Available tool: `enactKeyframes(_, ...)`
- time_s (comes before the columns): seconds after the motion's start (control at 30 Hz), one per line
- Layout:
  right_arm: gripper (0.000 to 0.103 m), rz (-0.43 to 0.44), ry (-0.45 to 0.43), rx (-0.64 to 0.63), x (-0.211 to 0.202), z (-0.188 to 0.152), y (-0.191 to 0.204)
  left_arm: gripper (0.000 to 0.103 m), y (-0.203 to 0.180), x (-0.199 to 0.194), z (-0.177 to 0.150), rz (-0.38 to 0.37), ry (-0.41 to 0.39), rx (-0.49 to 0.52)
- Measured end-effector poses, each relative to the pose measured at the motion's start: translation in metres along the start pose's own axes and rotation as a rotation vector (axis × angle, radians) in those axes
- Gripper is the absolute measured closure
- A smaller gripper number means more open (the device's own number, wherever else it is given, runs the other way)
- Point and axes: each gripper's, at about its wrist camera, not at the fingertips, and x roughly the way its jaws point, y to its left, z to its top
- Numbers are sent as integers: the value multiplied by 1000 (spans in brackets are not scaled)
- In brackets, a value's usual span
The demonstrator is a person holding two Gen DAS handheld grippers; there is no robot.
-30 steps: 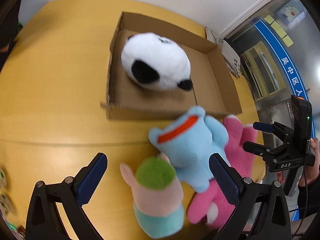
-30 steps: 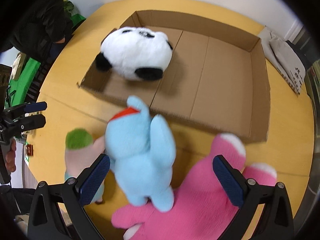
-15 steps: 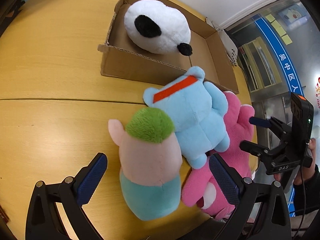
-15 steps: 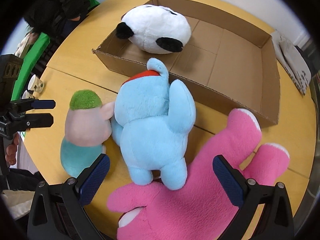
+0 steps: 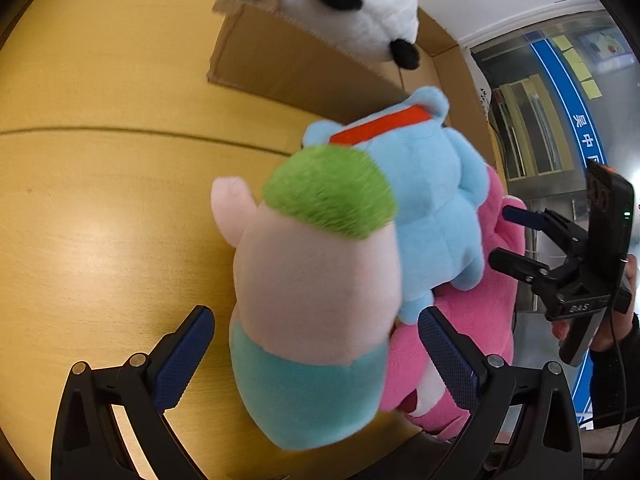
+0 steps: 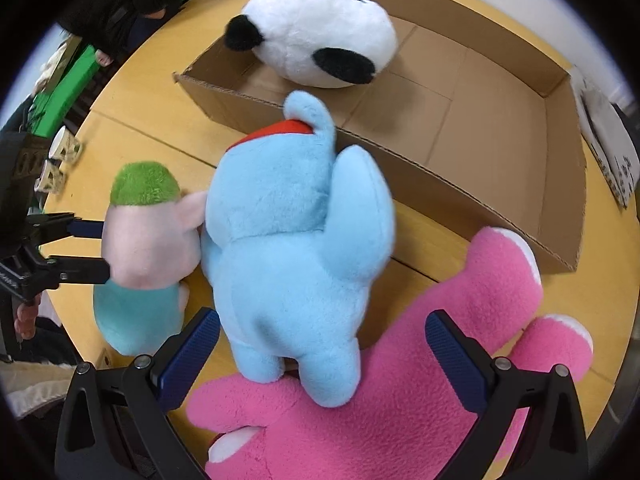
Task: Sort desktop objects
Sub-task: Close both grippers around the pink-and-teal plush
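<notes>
A green-haired plush in teal trousers (image 5: pixel 316 292) lies on the wooden table, between the open fingers of my left gripper (image 5: pixel 316 354); it also shows in the right wrist view (image 6: pixel 140 248). A light blue plush with a red band (image 6: pixel 288 232) lies beside it, partly on a pink plush (image 6: pixel 400 400). My right gripper (image 6: pixel 320 356) is open, its fingers on either side of the blue plush's legs. A panda plush (image 6: pixel 320 36) lies in the cardboard box (image 6: pixel 480 120). In the left wrist view the blue plush (image 5: pixel 432 208) hides much of the pink plush (image 5: pixel 472 320).
The round wooden table (image 5: pixel 100 200) extends left of the toys. Small cups (image 6: pixel 60 156) and green items (image 6: pixel 68 84) sit at the far left edge. A white bag (image 6: pixel 608 140) lies right of the box. A glass door (image 5: pixel 560 100) stands behind.
Both grippers have moved down and forward toward the toys. The green-haired plush now sits between the left fingers, and the blue plush fills the right view.
</notes>
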Motion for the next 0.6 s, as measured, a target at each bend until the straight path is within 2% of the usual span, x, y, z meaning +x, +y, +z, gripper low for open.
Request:
enactKeyframes(0.13,3,143,-9,-74,-2,1,38,1,-1,6,-2,-27,3,18)
enactKeyframes(0.27,4,269,47,-137,19,-8,89,1,1,6,5,-38,-18,22)
enactKeyframes(0.37,4,378,76,-76,39,-14,111,1,7,11,13,-39,-21,-5)
enactKeyframes(0.43,4,414,73,14,55,-15,115,1,10,19,18,-50,0,-12)
enactKeyframes(0.5,4,424,69,116,74,-16,115,4,13,25,21,-81,32,-27)
enactKeyframes(0.53,4,425,63,131,77,-17,116,9,12,27,21,-81,38,-25)
enactKeyframes(0.6,4,429,51,161,85,-19,118,12,13,27,22,-78,44,-20)
